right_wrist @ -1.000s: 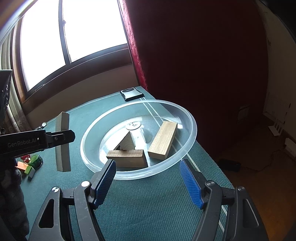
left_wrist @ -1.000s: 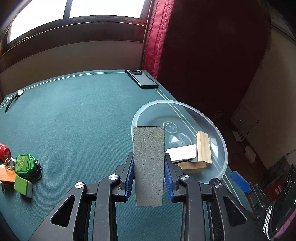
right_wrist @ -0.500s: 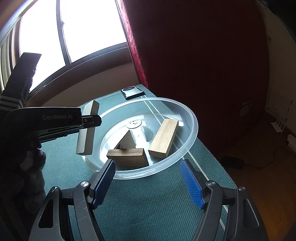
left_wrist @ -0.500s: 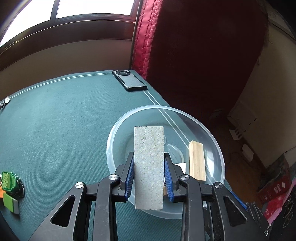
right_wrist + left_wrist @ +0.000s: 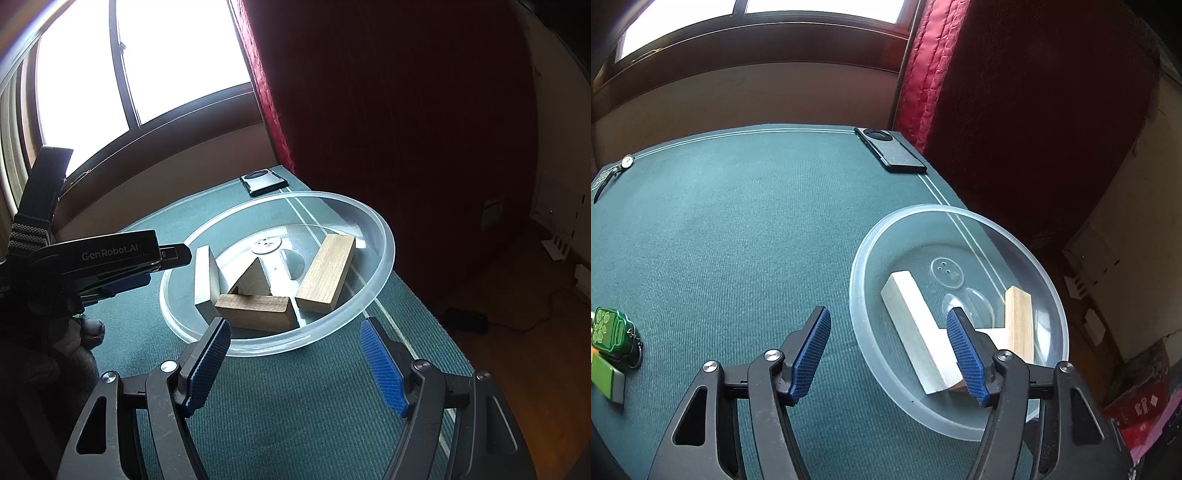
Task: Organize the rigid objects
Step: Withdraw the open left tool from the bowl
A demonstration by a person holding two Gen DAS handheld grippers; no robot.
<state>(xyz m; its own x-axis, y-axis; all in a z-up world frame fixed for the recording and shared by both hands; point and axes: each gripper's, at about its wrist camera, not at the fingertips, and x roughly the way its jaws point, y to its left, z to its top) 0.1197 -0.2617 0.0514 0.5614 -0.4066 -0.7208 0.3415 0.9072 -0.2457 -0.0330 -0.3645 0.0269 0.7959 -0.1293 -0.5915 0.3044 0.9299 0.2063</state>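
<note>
Blocks first: pale block [image 5: 916,332] now lying loose in the clear bowl [image 5: 860,258], round about 9 o'clock of the bowl's middle, leaning on the dark wooden block [image 5: 255,308] at 6 o'clock. Long tan block [image 5: 327,273] over at 3 o'clock, wedge [image 5: 255,278] near the centre.

Left gripper [image 5: 890,354] jaws just been opening, nothing between them now, parked over the bowl's near rim. Right gripper [image 5: 295,362] spread wide too, empty, just short of the bowl.

Handling guess: stiff wood or similar, light, flat-sided, no squish, so not fragile and not going to deform. Best pinched across the two long flat faces near the middle, not the ends. Bowl looks like thin slick plastic, probably slides if nudged. Green keychain [image 5: 607,330] and green-topped piece [image 5: 605,376] waiting at 9 o'clock of the table [image 5: 738,221].
</note>
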